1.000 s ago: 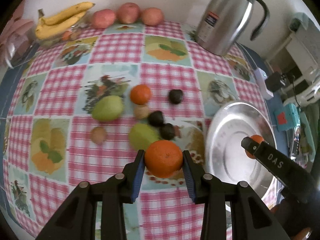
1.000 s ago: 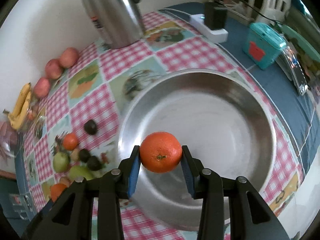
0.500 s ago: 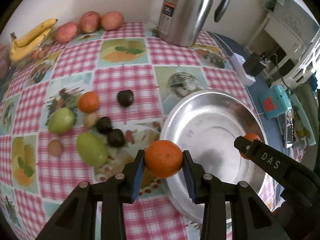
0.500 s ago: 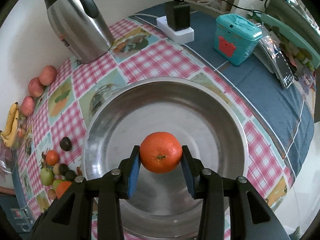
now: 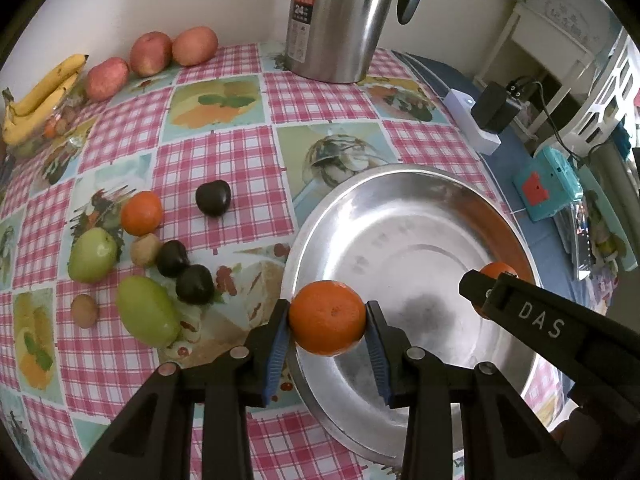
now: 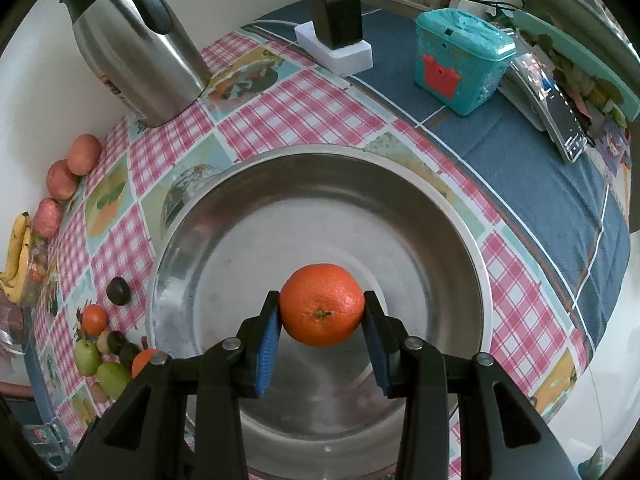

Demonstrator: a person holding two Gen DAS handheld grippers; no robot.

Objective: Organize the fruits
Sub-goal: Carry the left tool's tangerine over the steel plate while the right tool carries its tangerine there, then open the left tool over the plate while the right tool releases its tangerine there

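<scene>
My left gripper (image 5: 327, 326) is shut on an orange (image 5: 326, 318) held over the near left rim of the steel basin (image 5: 400, 220). My right gripper (image 6: 322, 320) is shut on a second orange (image 6: 322, 304) above the middle of the basin (image 6: 440, 208); that gripper also shows at the right of the left wrist view (image 5: 488, 290). On the checked cloth left of the basin lie a third orange (image 5: 142, 213), two green fruits (image 5: 146, 310), three dark plums (image 5: 213, 197) and two small brown fruits (image 5: 84, 310).
A steel kettle (image 5: 340, 20) stands at the back. Three apples (image 5: 150, 54) and bananas (image 5: 38, 96) lie along the wall at back left. A white power strip with a black adapter (image 6: 338, 40) and a teal box (image 6: 460, 60) sit on the blue cloth to the right.
Both grippers have moved right with their oranges. The left one went from above the fruit pile to the basin's rim; the right one moved further over the basin's middle.
</scene>
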